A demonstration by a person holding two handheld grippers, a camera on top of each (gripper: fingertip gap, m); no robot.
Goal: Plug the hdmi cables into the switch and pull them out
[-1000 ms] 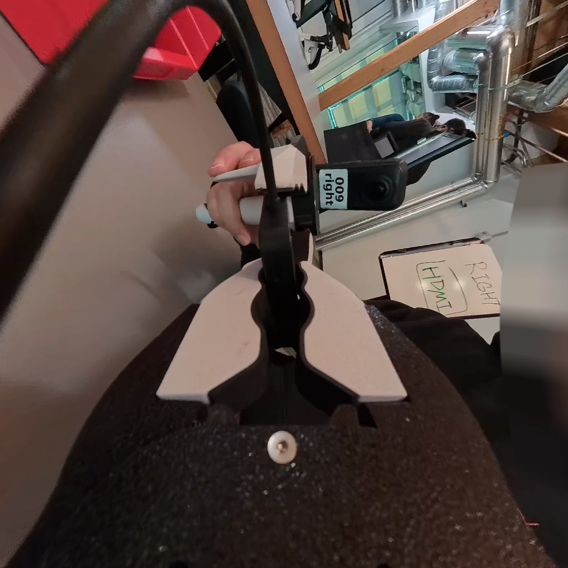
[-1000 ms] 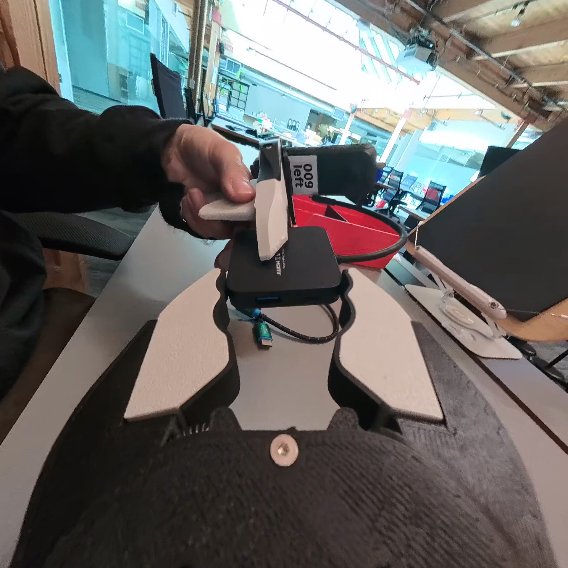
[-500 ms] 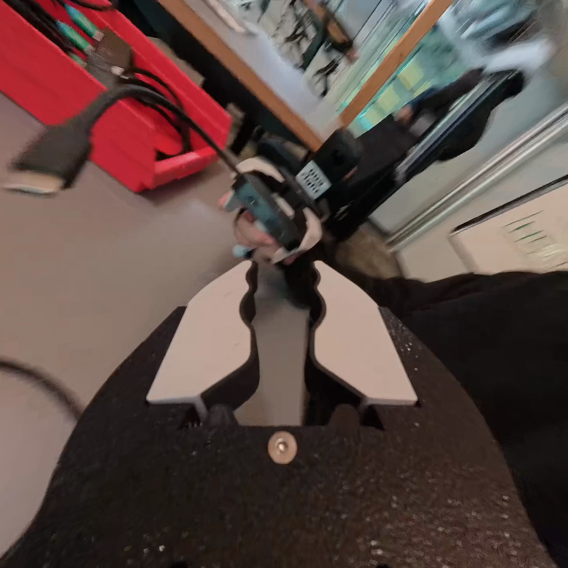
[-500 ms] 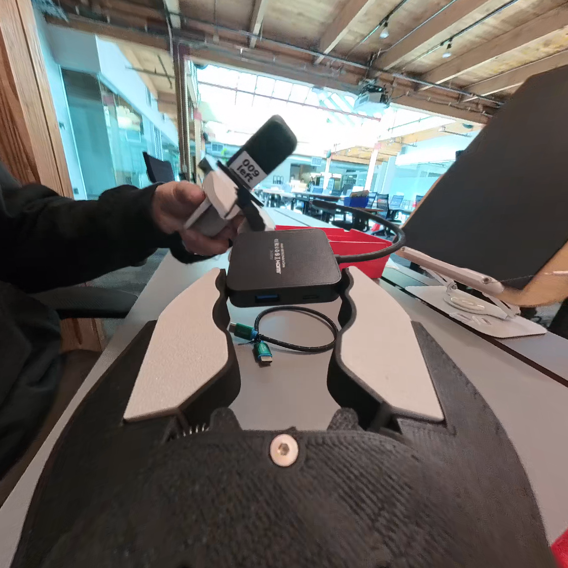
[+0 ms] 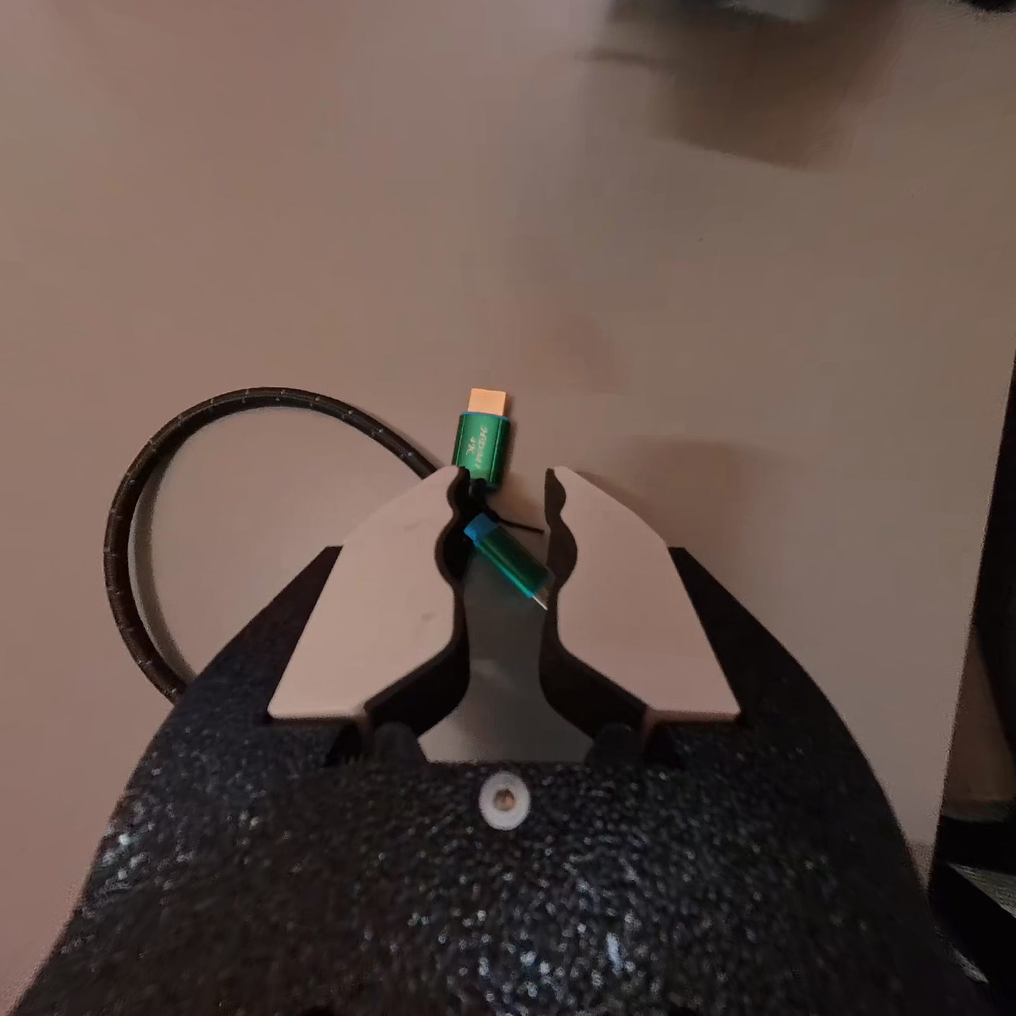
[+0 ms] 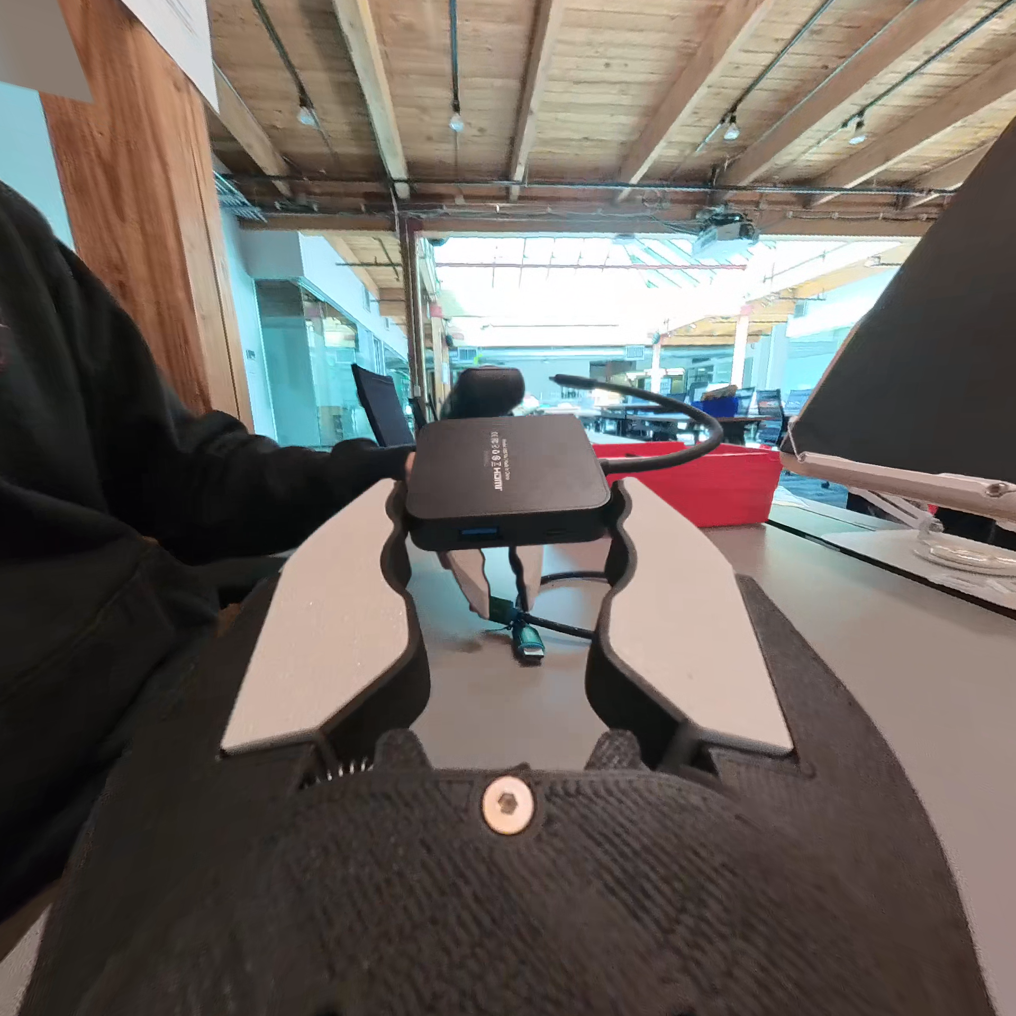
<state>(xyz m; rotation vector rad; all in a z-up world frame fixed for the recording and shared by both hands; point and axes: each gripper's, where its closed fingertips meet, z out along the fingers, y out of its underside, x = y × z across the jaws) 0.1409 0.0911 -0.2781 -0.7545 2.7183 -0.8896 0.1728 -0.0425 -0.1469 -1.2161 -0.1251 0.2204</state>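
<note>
My right gripper (image 6: pixel 508 495) is shut on the black switch (image 6: pixel 506 467) and holds it flat above the grey table (image 6: pixel 824 632). The switch's black pigtail cable (image 6: pixel 687 434) curves up and to the left behind it. A short braided hdmi cable (image 5: pixel 126 528) with green plugs lies looped on the table. My left gripper (image 5: pixel 503 475) is open and points down over it. One green plug (image 5: pixel 484 448) lies just past the fingertips, the other (image 5: pixel 508 561) between the jaws. In the right wrist view the left gripper's fingers (image 6: pixel 467 577) show under the switch, by a green plug (image 6: pixel 528 640).
A red bin (image 6: pixel 714 484) stands behind the switch. A black panel on a white stand (image 6: pixel 907 484) is at the right. A person's black sleeve (image 6: pixel 165 495) reaches in from the left. A dark shape (image 5: pixel 989 605) fills the right edge of the left wrist view.
My left gripper let go of the black cable, opened, and swung down over the green hdmi cable on the table. My right gripper kept hold of the switch.
</note>
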